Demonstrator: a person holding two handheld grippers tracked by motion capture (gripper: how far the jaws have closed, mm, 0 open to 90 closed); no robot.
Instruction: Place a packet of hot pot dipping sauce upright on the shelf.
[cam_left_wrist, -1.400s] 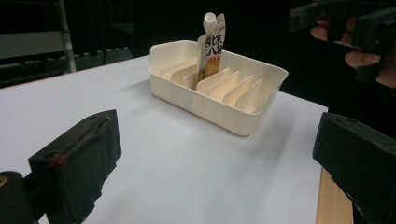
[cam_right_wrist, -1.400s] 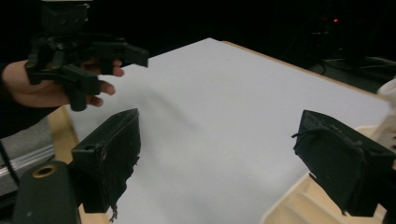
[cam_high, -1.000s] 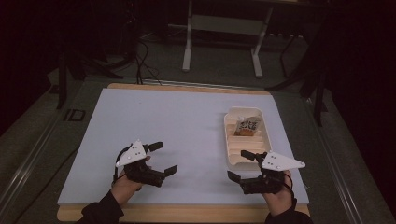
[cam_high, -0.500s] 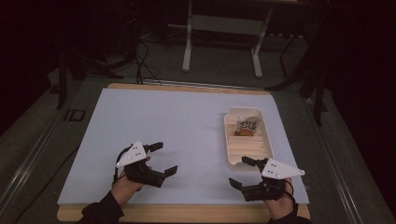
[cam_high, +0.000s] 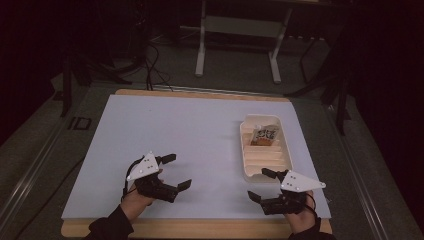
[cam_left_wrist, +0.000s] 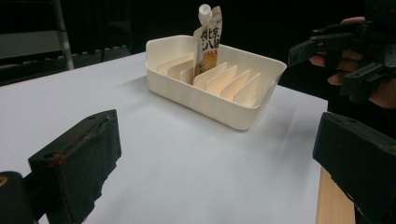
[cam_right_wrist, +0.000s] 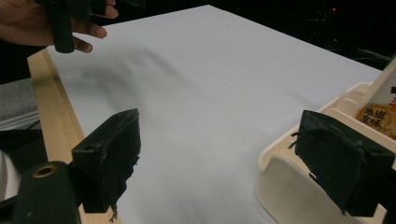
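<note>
Left gripper (cam_high: 176, 171) sits at the near left of the table, jaws spread wide with nothing between them, pointed right across the sheet. Right gripper (cam_high: 264, 184) sits at the near right, jaws likewise parted and empty; one jaw reaches just over the near end of the tray (cam_high: 250, 169), the other stands clear over the mat. In my judgement both tools are in a ready posture, low and near the person's edge, not engaged with anything.

The white mat (cam_high: 175, 130) covers the wooden table (cam_high: 200, 229) almost to its edges, presumably as a plain working surface. The cream tray lies at the right, just beyond the right gripper, its length running near to far. Its slanted dividers form slots evidently meant to keep flat packs upright. One spouted pouch (cam_left_wrist: 208, 39) stands in a far slot, cap up, leaning on a divider; the near slots are vacant.

Pouch print shows East Asian characters; I cannot read the brand reliably.
</note>
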